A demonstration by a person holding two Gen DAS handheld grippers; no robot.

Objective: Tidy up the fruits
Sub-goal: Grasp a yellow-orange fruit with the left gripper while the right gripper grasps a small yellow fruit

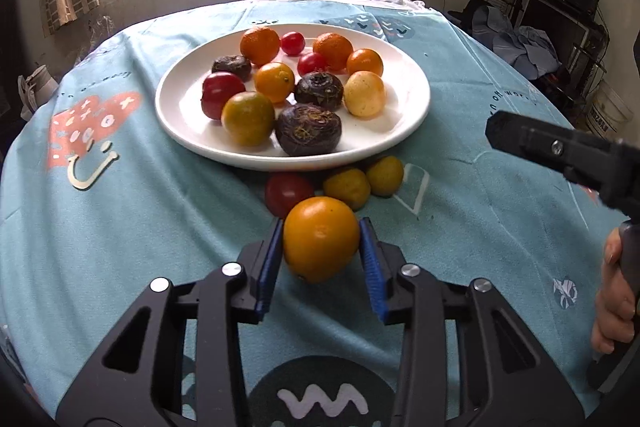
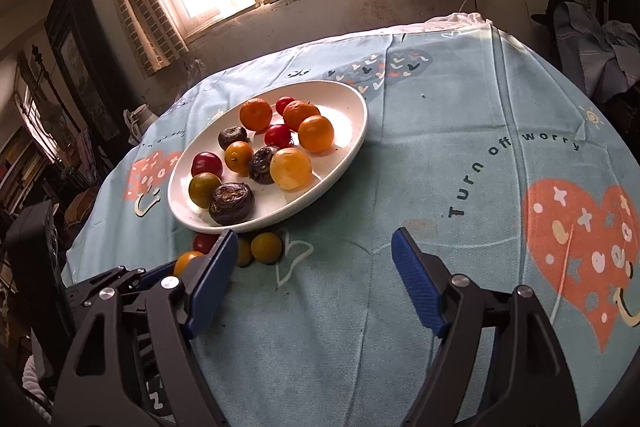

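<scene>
A white plate (image 1: 404, 131) holds several fruits: oranges, red tomatoes and dark purple wrinkled ones. On the cloth in front of it lie a red tomato (image 1: 288, 191) and two yellow-green citrus (image 1: 347, 187). Nearest me is a larger orange (image 1: 320, 247), and my left gripper (image 1: 322, 227) is shut on it, a blue pad pressed to each side. In the right wrist view, my right gripper (image 2: 316, 259) stands open over bare cloth, to the right of the plate (image 2: 352, 147). That orange (image 2: 186, 261) peeks out behind its left finger.
A light blue printed tablecloth (image 1: 120, 227) covers the round table. The right gripper's black body (image 1: 560, 147) and a hand (image 1: 616, 307) show at the right edge. A window and wall stand behind the table; clutter and a bucket sit at the far right.
</scene>
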